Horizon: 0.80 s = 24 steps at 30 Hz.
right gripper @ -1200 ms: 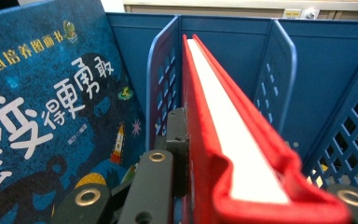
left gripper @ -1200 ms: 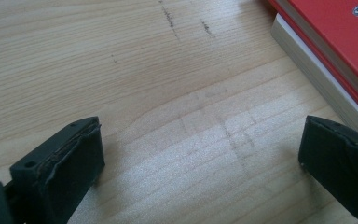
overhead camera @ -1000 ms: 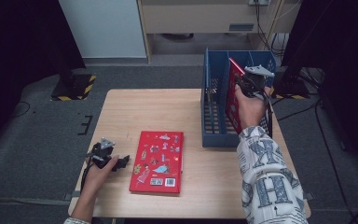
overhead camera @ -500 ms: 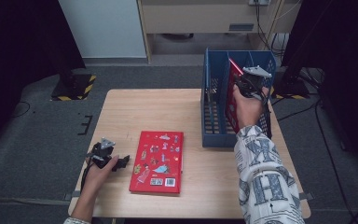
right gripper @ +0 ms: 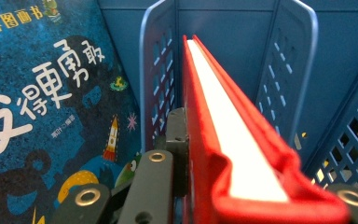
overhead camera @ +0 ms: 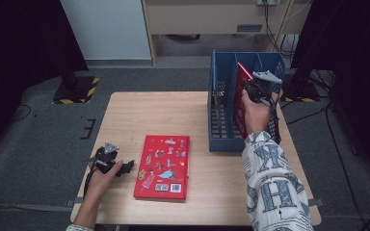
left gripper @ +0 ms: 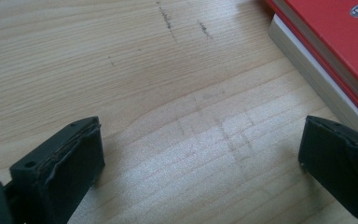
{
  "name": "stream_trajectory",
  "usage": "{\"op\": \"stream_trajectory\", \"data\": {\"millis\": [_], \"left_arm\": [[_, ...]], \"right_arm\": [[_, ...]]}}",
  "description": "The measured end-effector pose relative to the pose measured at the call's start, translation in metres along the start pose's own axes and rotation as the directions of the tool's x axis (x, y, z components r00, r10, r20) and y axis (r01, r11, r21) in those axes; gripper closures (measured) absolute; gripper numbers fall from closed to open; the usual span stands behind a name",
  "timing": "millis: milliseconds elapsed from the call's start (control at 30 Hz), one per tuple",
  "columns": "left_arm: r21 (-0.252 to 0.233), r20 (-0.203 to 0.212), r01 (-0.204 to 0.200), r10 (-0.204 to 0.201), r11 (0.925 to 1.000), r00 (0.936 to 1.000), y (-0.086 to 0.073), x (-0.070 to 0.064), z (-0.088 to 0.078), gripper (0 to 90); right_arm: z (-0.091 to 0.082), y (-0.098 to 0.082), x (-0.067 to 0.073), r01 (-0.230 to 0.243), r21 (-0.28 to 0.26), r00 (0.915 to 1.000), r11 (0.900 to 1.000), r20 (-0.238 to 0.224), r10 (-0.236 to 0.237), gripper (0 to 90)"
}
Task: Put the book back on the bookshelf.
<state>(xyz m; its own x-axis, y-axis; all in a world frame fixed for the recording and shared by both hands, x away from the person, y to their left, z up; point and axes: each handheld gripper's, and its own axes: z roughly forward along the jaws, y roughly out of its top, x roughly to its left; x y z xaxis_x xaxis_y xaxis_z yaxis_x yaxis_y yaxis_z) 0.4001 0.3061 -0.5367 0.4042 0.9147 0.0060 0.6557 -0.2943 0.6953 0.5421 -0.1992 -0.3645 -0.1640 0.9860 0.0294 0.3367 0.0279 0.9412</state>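
While the wooden table (overhead camera: 173,115) lies under everything, I see the blue crate (overhead camera: 221,139) at its far right. My right gripper (overhead camera: 255,89) is clamped on an upright red book (overhead camera: 241,96) inside the crate, beside a blue picture book (right gripper: 42,93). Another red book (overhead camera: 163,166) lies flat near me; just left of it my left gripper (overhead camera: 127,166) rests with jaws wide, holding nothing.

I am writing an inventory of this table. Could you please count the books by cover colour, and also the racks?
Red books: 2, one flat on the table and one in the right gripper, edge up
Blue books: 1, in the rack
Blue racks: 1
Total: 4
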Motion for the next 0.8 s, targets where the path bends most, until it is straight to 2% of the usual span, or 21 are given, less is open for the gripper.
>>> {"op": "stream_trajectory", "data": {"millis": [167,533,800], "left_arm": [[-0.001,0.000,0.000,0.000,1.0000,1.0000,0.000,0.000,0.000,0.0],[0.000,0.003,-0.001,0.001,1.0000,1.0000,0.000,-0.001,0.000,0.0],[-0.003,0.005,-0.002,0.002,1.0000,1.0000,0.000,-0.002,0.001,0.0]], "right_arm": [[0.001,-0.001,0.002,0.005,-0.004,1.0000,1.000,0.004,-0.005,79.1],[-0.010,0.000,0.008,0.033,0.063,0.9994,0.998,0.006,-0.033,78.4],[-0.019,-0.005,0.007,0.029,0.078,0.9996,0.997,-0.005,-0.029,78.0]]}}
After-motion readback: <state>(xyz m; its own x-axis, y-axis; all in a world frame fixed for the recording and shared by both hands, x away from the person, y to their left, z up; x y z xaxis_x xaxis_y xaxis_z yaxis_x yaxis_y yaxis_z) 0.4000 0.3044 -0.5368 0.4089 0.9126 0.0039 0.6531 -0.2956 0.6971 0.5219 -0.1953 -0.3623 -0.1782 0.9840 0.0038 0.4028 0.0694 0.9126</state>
